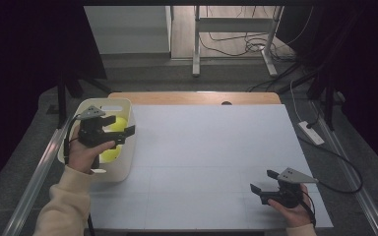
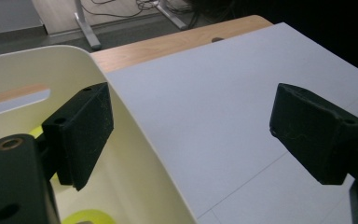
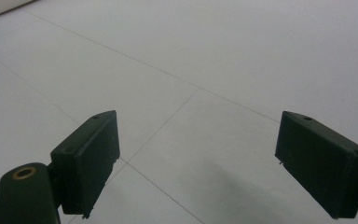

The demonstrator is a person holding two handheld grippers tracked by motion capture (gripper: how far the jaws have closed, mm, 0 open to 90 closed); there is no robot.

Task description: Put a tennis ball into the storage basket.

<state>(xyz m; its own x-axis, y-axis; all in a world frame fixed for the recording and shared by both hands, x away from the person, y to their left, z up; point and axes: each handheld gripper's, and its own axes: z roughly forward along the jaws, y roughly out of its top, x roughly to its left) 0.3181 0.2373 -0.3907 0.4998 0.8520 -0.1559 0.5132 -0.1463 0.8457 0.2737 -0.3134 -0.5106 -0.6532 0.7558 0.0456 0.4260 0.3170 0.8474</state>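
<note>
While held over the bin at the left of the high view:
Left gripper (image 1: pixel 119 126): jaws spread wide, nothing between them, straddling the bin's right wall, one jaw inside and one over the table.
Right gripper (image 1: pixel 264 180): lower right of the high view, low over the bare sheet, jaws wide open and empty.
Cream bin (image 1: pixel 128 147): at the left edge of the table, long side running up the frame, handle slot at the far end.
Yellow-green objects (image 1: pixel 117 124): inside the bin, beneath and just beside the left gripper; rounded, kind unclear; a slice also at the bottom left of the left gripper view (image 2: pixel 89 217).
Risk, bin: likely shoved or tipped if lowered as is, since the inner jaw sits close to the wall.
Risk, grasp: round shape could roll out of a closing pinch if caught off centre.
Surface: white sheet (image 1: pixel 211 157) with faint grid lines over a wooden tabletop (image 1: pixel 197 98), wood showing along the top edge.
Room: dark curtains at both sides, grey floor, metal desk legs and loose cables at top centre.
</note>
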